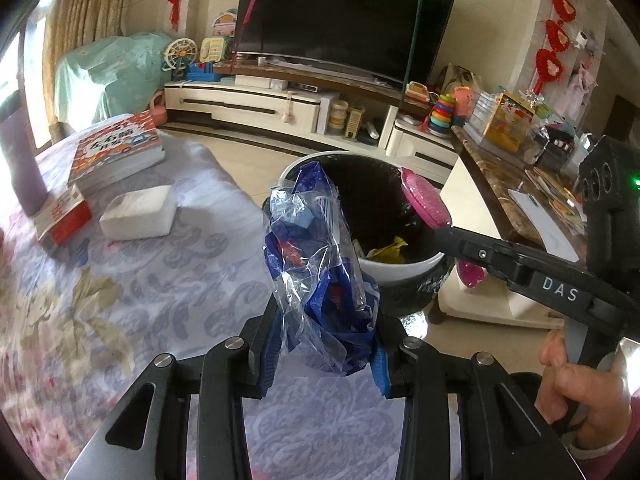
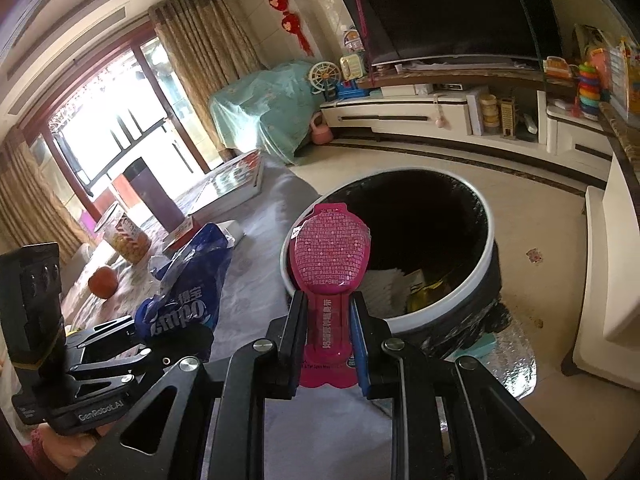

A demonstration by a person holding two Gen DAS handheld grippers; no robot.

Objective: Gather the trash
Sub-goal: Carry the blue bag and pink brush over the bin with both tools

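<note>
- Looking along the left wrist view, the left gripper (image 1: 322, 354) has its jaws closed on a crumpled blue plastic wrapper (image 1: 320, 264), which stands up between the pads and reaches toward the near rim of the trash bin (image 1: 404, 270).
- Held this way, the wrapper sits just short of the bin's mouth, probably so it can be let go over the opening once carried a little farther.
- To the right, the right gripper (image 1: 440, 228) pokes in from the side with a pink package (image 1: 426, 200) over the bin's rim; yellow scraps already lie inside.
- On the left, the bed (image 1: 120, 280) carries books and a white tissue pack (image 1: 138, 212), none of it touched.
- Turning to the right wrist view, the right gripper (image 2: 330, 344) has its jaws clamped on the narrow stem of the pink package (image 2: 330, 252), its round head upright at the bin's (image 2: 440, 300) near left rim.
- Gripping the stem likely keeps the head free to drop in.
- At the left, the left gripper (image 2: 136, 344) shows with the blue wrapper (image 2: 188, 288) above the bed (image 2: 256, 264).
</note>
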